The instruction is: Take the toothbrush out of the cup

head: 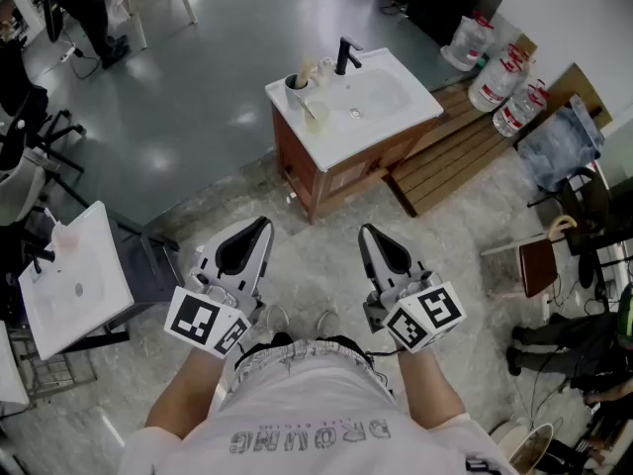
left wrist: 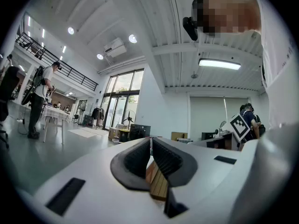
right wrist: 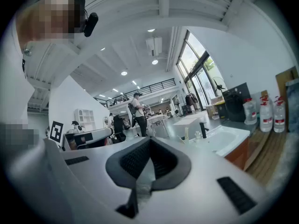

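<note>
Nearest, the left gripper (head: 260, 228) and right gripper (head: 368, 234) are held closed, ribbed black pads pressed together on nothing. Farther off, the cup (head: 296, 89) is set on the glossy white basin's (head: 381, 97) corner, left of the black tap (head: 345, 55). The toothbrush (right wrist: 186, 132) is resolved only as a pale upright sliver in the right gripper view.

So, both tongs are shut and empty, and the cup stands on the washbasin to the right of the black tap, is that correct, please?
Not quite: the cup stands left of the black tap, at the washbasin's left corner, as the head view shows. The left tongs and right tongs are indeed shut and empty.
</note>
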`<control>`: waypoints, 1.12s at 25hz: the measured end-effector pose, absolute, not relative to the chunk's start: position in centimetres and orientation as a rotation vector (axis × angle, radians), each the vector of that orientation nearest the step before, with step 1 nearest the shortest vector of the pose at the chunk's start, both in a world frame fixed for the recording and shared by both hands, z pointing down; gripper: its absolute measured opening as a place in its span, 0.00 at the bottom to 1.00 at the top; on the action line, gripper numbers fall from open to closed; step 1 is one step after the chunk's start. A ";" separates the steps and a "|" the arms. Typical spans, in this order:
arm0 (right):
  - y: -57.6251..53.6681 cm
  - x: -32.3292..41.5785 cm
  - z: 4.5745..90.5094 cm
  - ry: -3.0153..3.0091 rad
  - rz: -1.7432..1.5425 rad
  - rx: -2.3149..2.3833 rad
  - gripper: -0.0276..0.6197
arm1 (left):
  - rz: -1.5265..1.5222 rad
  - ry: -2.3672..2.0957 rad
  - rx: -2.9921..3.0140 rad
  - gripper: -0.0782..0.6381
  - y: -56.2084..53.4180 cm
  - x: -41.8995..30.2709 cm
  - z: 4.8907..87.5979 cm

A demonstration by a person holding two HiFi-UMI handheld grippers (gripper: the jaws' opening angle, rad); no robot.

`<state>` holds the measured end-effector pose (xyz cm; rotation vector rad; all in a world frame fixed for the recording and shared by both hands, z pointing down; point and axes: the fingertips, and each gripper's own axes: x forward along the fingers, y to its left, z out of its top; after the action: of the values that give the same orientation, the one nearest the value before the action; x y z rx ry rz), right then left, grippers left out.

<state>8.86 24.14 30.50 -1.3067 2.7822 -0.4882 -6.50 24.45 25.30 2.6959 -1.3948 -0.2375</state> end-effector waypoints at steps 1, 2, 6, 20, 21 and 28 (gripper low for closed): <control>24.1 8.9 30.4 2.783 -0.487 -1.306 0.05 | -0.237 -1.394 2.696 0.15 24.4 -6.4 25.3; 24.0 8.9 30.4 2.783 -0.485 -1.305 0.05 | -0.237 -1.394 2.697 0.15 24.3 -6.4 25.3; 23.7 8.9 30.3 2.768 -0.497 -1.315 0.05 | -0.233 -1.395 2.695 0.15 24.3 -6.5 25.4; 23.1 9.5 30.9 2.762 -0.506 -1.397 0.05 | -0.203 -1.375 2.720 0.15 23.7 -6.1 25.4; 23.0 9.5 30.9 2.763 -0.507 -1.398 0.05 | -0.204 -1.377 2.721 0.15 23.6 -6.1 25.4; 23.0 9.6 31.0 2.763 -0.506 -1.408 0.05 | -0.198 -1.385 2.714 0.16 23.6 -6.2 25.8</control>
<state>9.58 22.95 31.01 -1.4080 2.7626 -0.5060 -6.20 23.56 25.82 2.7141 -1.3849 -0.1977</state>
